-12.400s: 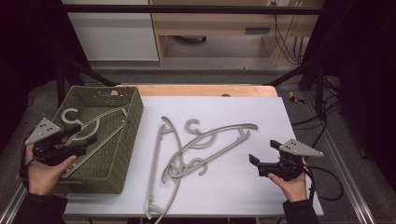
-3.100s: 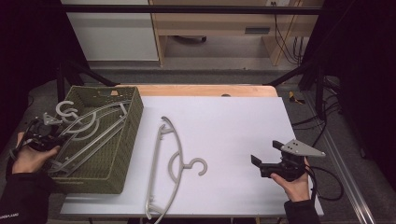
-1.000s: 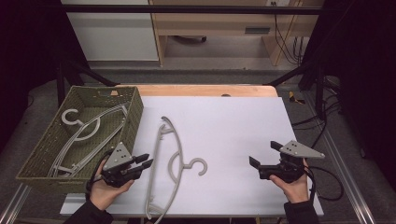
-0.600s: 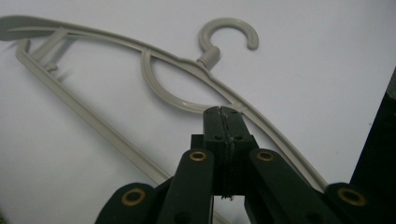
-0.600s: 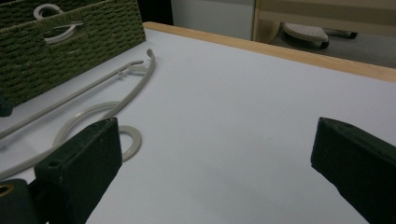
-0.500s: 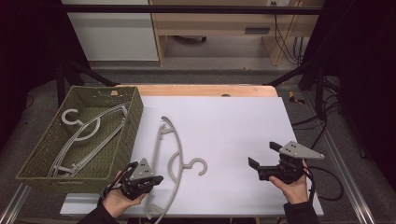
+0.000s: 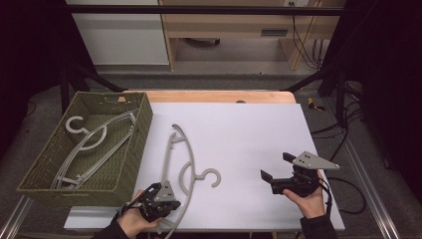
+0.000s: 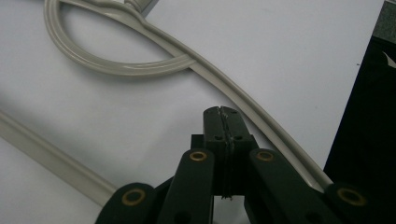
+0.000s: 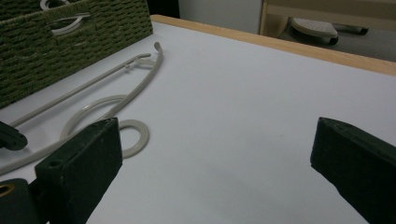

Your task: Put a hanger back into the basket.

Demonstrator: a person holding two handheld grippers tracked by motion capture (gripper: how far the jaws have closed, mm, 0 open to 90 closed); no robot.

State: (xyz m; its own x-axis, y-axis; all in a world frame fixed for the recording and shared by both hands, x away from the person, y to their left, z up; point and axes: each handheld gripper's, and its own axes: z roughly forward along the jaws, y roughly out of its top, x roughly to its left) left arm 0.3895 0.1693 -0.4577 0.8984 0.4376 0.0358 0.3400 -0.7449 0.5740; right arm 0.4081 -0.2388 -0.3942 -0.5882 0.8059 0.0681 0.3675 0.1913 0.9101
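Observation:
A grey plastic hanger (image 7: 174, 164) lies on the white table top (image 7: 249, 134), its hook (image 7: 211, 175) pointing right. My left gripper (image 7: 163, 200) rests low at the table's near edge, touching or just beside the hanger's lower arm. In the left gripper view the jaws (image 8: 222, 111) are pressed together with nothing between them, and the hanger's arm (image 8: 243, 95) runs past just to the right of the tips. My right gripper (image 7: 275, 167) is held near the table's right front, open and empty (image 9: 217, 135), well apart from the hanger (image 9: 135, 88).
A green woven basket (image 7: 137, 144) stands at the left of the table with grey hangers (image 7: 92, 144) lying in it; its wall (image 9: 70, 42) also appears in the right gripper view. The table's near edge is right under my left hand. Cables trail at the right.
My left gripper has come down and to the right to the hanger's lower arm, and its jaws have closed. The right gripper has stayed put.

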